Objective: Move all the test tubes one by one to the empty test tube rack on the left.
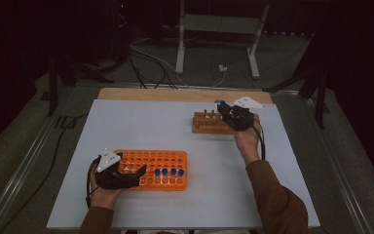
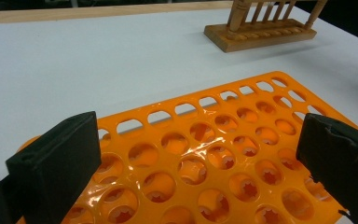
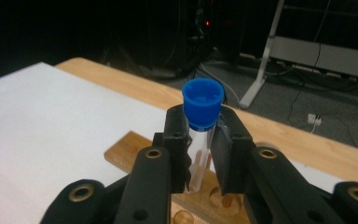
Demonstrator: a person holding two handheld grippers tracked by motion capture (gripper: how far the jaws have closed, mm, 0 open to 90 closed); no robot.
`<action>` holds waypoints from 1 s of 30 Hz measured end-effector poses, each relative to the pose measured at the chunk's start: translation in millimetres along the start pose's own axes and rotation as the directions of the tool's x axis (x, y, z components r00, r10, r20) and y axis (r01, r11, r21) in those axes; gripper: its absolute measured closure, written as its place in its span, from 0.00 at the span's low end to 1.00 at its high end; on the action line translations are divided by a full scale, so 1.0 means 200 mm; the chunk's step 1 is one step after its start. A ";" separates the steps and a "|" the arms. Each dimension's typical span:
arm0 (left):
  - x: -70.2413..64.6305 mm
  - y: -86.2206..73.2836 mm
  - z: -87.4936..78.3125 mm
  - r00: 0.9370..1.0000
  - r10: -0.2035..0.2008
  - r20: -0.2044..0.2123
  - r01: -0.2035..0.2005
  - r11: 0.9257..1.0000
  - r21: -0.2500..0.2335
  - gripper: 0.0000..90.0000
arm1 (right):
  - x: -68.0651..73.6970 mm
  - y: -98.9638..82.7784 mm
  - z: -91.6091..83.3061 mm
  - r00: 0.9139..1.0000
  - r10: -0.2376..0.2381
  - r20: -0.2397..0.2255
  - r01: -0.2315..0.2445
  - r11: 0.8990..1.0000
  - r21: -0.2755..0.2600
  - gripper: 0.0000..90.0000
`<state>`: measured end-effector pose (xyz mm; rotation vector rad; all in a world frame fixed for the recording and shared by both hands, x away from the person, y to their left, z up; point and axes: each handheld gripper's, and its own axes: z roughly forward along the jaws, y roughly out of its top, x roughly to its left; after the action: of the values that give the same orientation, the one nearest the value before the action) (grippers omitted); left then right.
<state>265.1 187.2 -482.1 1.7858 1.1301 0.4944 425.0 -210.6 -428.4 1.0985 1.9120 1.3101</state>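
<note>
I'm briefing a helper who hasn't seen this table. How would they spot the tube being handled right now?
Start at the wooden rack at the table's far right. Just above it, the right gripper holds a clear tube with a blue cap upright. The other blue-capped tubes all sit in the orange rack near the left gripper.

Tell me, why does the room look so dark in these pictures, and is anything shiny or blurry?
High view: the white table is lit, the room behind is nearly black. Left gripper view: glare streaks the glossy orange rack, and the near black pads look soft. Right gripper view: the blue-capped tube is sharp against a dark, dim background.
</note>
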 end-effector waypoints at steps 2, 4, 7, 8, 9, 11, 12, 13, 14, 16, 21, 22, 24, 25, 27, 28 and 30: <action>0.00 0.00 0.00 1.000 -0.002 -0.002 0.002 1.000 -0.001 0.01 | 0.00 0.02 -0.03 1.000 0.000 -0.001 0.000 1.000 -0.019 0.85; 0.00 0.00 0.00 1.000 -0.005 -0.006 0.005 1.000 0.000 0.01 | -0.01 0.04 -0.06 1.000 0.006 0.004 -0.005 0.999 -0.040 0.85; 0.01 0.00 0.00 1.000 -0.018 -0.007 0.018 1.000 -0.004 0.01 | 0.00 0.05 -0.10 1.000 -0.010 0.001 0.010 0.999 -0.052 0.85; 0.01 0.00 0.00 1.000 -0.025 -0.007 0.025 1.000 -0.008 0.01 | 0.00 0.06 -0.11 1.000 -0.017 -0.001 0.017 0.998 -0.053 0.85; 0.02 0.00 -0.01 1.000 -0.024 -0.008 0.024 1.000 -0.009 0.01 | 0.00 0.06 -0.13 1.000 -0.021 -0.002 0.021 0.998 -0.055 0.85; 0.01 0.02 -0.01 0.999 -0.028 -0.018 0.028 1.000 -0.013 0.01 | 0.00 0.07 -0.15 1.000 -0.028 -0.014 0.027 0.998 -0.051 0.85; 0.01 0.03 -0.01 0.999 -0.032 -0.016 0.032 0.999 -0.017 0.01 | 0.01 0.07 -0.15 0.999 -0.038 -0.015 0.037 0.998 -0.049 0.85; 0.01 0.04 -0.02 0.999 -0.029 -0.016 0.028 0.999 -0.025 0.01 | 0.02 0.07 -0.16 0.999 -0.044 -0.021 0.043 0.998 -0.045 0.85; 0.00 0.05 -0.02 1.000 -0.017 -0.017 0.017 0.999 -0.029 0.01 | 0.02 0.07 -0.17 0.998 -0.055 -0.026 0.054 0.998 -0.040 0.85; -0.01 0.08 -0.01 1.000 -0.004 -0.013 0.004 0.999 -0.036 0.01 | 0.04 0.08 -0.18 0.997 -0.071 -0.038 0.069 0.997 -0.036 0.85; -0.03 0.15 0.02 0.999 0.033 -0.014 -0.033 0.999 -0.041 0.01 | 0.10 0.08 -0.19 0.992 -0.087 -0.088 0.085 0.996 -0.026 0.85; -0.03 0.16 0.03 0.999 0.039 -0.013 -0.039 0.998 -0.042 0.01 | 0.11 0.08 -0.20 0.991 -0.084 -0.103 0.082 0.996 -0.024 0.85; -0.04 0.18 0.04 0.999 0.052 -0.012 -0.053 0.998 -0.046 0.01 | 0.13 0.08 -0.20 0.989 -0.073 -0.131 0.072 0.997 -0.017 0.85; -0.05 0.19 0.04 0.998 0.057 -0.007 -0.058 0.997 -0.048 0.01 | 0.14 0.08 -0.20 0.987 -0.071 -0.142 0.070 0.997 -0.014 0.85; -0.07 0.21 0.05 0.998 0.068 0.004 -0.068 0.996 -0.053 0.01 | 0.16 0.08 -0.19 0.984 -0.062 -0.168 0.062 0.998 -0.007 0.85; -0.07 0.22 0.06 0.997 0.075 0.012 -0.074 0.995 -0.059 0.01 | 0.17 0.07 -0.19 0.982 -0.059 -0.181 0.059 0.998 -0.007 0.85; -0.09 0.25 0.07 0.996 0.088 0.021 -0.087 0.994 -0.063 0.01 | 0.19 0.07 -0.19 0.977 -0.047 -0.210 0.050 0.999 0.007 0.85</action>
<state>290.1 158.9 -443.7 1.7882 1.0129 0.5535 379.8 -192.3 -401.7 0.9441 2.0879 1.4373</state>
